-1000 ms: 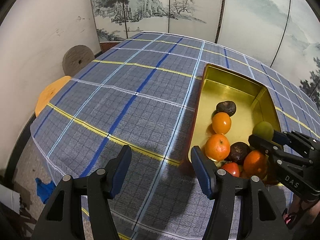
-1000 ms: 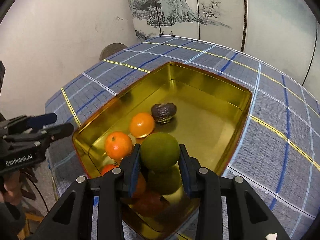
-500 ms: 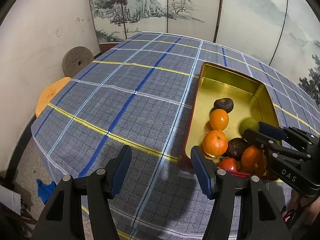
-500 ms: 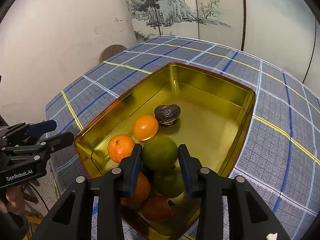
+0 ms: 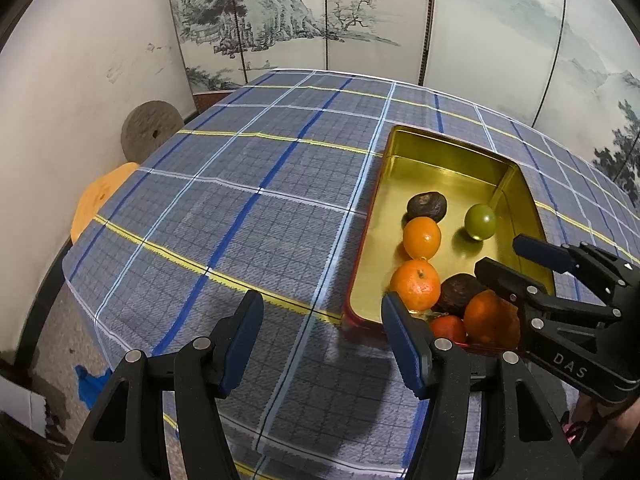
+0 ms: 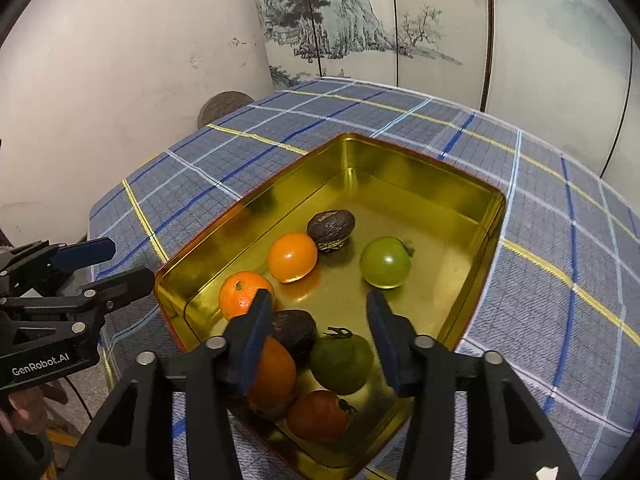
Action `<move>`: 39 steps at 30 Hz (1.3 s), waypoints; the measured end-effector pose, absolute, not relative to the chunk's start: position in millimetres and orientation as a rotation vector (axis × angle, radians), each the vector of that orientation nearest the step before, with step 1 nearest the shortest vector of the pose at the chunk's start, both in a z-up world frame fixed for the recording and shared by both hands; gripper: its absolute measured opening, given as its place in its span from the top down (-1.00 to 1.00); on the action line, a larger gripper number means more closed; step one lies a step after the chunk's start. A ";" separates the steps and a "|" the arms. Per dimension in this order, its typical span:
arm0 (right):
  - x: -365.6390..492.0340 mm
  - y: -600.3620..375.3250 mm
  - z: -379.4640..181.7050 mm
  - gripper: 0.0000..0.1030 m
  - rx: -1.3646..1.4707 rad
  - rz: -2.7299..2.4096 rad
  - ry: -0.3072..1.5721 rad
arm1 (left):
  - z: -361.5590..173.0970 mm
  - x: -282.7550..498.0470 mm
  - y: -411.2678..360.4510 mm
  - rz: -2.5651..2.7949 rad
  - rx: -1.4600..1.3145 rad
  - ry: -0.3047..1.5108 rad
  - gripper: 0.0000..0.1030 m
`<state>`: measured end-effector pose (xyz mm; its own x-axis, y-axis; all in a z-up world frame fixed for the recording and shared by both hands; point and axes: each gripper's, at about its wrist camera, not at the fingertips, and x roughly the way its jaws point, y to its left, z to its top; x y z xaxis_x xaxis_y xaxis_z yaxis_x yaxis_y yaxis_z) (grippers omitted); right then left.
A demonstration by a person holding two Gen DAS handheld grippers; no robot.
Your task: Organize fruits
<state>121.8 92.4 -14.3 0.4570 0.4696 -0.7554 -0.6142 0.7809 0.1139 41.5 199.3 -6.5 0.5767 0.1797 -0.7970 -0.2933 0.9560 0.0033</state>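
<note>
A gold tin (image 6: 404,168) on the plaid table holds several fruits. A green tomato (image 6: 385,262) lies free on the tin's floor, just beyond my right gripper (image 6: 318,304). Its jaws are opening and the pads touch nothing. Under them sit a dark avocado (image 6: 294,332), a second green tomato (image 6: 340,364), an orange (image 6: 276,372) and a red tomato (image 6: 318,414). Farther in are two oranges (image 5: 422,238) (image 5: 416,284) and another dark avocado (image 5: 427,206). My left gripper (image 5: 320,308) is open and empty over the cloth, left of the tin (image 5: 440,156).
The blue plaid tablecloth (image 5: 240,208) covers the table to its edges. A round stone disc (image 5: 150,130) and an orange stool (image 5: 100,196) stand off the left edge by the wall. A painted folding screen (image 5: 360,20) closes the back.
The right gripper's jaws have spread and let go of the green tomato, which now rests farther in on the tin's floor. The left gripper has hardly moved.
</note>
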 end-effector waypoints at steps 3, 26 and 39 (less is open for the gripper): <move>118.8 89.8 -9.8 -0.08 -0.178 0.670 0.861 | -5.1 41.5 196.4 0.280 -0.128 0.915 -0.21; 83.6 61.0 -2.6 -0.98 -0.192 0.518 0.901 | 0.3 31.9 172.3 0.267 -0.093 0.905 -0.21; 73.3 56.0 -5.2 -0.98 -0.208 0.485 0.916 | 4.7 22.4 163.1 0.267 -0.075 0.889 -0.21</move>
<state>73.3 56.0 -5.2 0.5114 0.3124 -0.8006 -0.4862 0.8734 0.0302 22.4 163.1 4.7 0.5997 0.1988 -0.7752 -0.2611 0.9643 0.0453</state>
